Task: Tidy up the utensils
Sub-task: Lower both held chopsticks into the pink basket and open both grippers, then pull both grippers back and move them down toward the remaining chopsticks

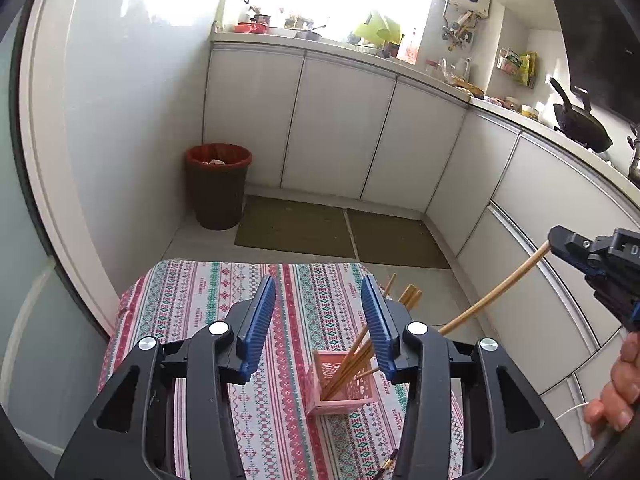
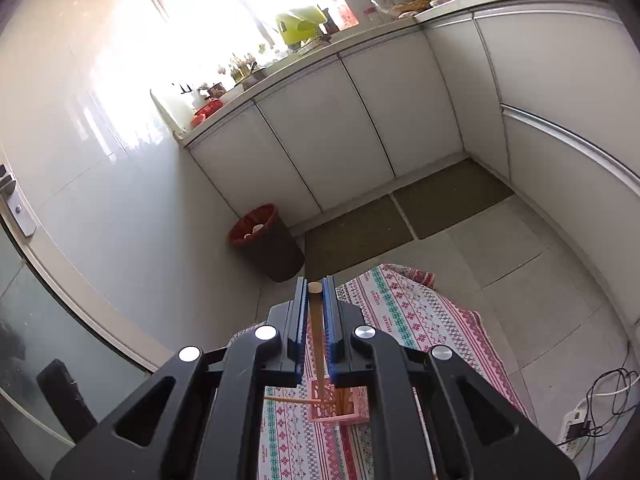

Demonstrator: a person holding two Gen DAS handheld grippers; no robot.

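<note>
Right wrist view: right gripper (image 2: pixel 316 320) clamps a chopstick (image 2: pixel 318 344) above the pink holder (image 2: pixel 340 404); left gripper (image 1: pixel 320 320) gapes empty. Next, lower it in.

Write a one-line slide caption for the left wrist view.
Open left hand-held gripper above pink basket of chopsticks; right hand-held gripper brings another chopstick.

You see a pink lattice holder (image 1: pixel 340 384) of tan chopsticks (image 1: pixel 352 356) low in the frame on a tablecloth (image 1: pixel 192 300) striped red, teal and white, black grippers with blue pads (image 1: pixel 256 320), and a dark brown, red-lined bin (image 1: pixel 218 184) at left.
</note>
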